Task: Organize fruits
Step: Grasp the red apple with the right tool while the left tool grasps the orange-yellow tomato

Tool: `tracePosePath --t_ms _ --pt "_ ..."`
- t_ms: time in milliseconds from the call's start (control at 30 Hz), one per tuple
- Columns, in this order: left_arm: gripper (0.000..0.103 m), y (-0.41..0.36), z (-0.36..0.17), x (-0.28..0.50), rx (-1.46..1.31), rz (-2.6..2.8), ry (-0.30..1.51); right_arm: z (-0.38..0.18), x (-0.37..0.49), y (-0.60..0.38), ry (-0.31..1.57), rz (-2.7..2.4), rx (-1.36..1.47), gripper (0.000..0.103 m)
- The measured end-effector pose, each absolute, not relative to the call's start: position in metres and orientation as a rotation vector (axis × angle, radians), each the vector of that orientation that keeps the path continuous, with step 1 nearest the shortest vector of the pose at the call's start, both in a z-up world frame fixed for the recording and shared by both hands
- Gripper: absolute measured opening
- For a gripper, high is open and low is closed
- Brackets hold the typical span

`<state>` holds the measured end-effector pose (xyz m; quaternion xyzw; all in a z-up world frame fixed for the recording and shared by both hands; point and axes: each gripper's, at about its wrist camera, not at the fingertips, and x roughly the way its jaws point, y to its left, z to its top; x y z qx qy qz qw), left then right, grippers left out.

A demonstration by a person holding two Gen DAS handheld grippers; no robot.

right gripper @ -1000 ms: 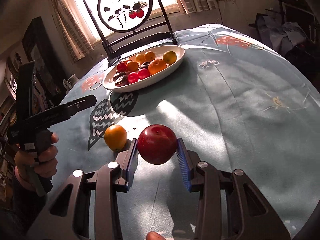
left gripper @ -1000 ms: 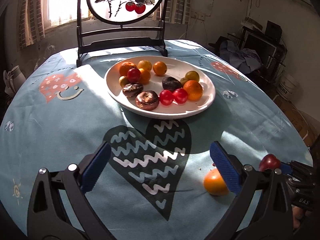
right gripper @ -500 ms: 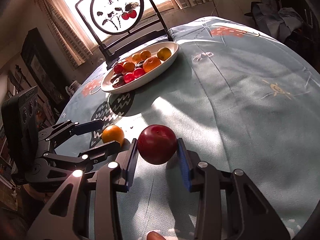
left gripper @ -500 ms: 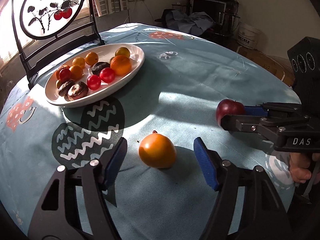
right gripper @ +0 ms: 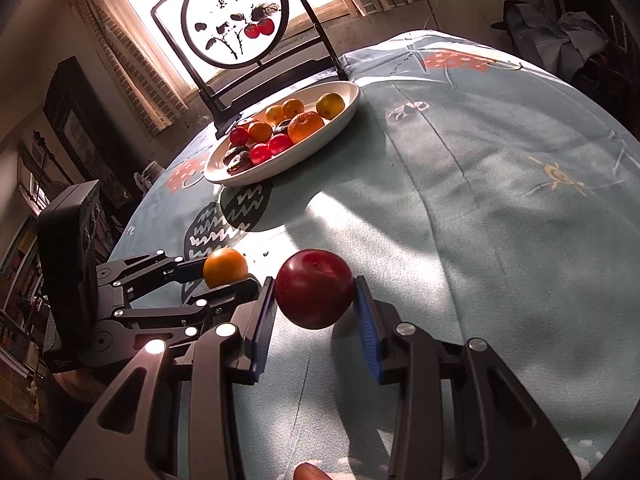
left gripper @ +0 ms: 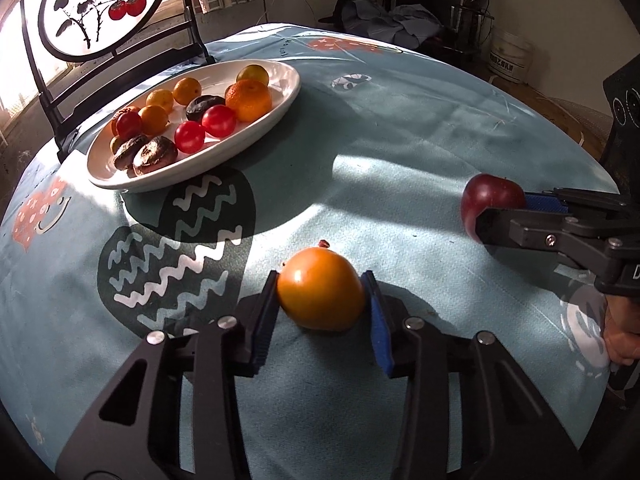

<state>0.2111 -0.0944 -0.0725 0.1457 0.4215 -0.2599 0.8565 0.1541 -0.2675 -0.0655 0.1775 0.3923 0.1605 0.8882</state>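
Both tools loaded, near edge of worktop [left gripper: 420, 128].
Left tool [left gripper: 321, 304] clenched on orange persimmon [left gripper: 320, 294]; right tool [right gripper: 316, 308] clenched on red plum [right gripper: 314, 288]; fruit plate [left gripper: 280, 106] far left.

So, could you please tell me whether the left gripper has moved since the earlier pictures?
Yes: the left gripper advanced and closed around the orange round fruit, judged against the white oval plate.
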Motion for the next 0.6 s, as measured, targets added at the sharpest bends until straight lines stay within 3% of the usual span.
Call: tracePosePath --t_ms 600 --pt "0.041 -0.061 -0.057 0.207 0.150 -0.421 0.849 -0.062 0.157 -0.242 0.844 0.346 0.233 0.039"
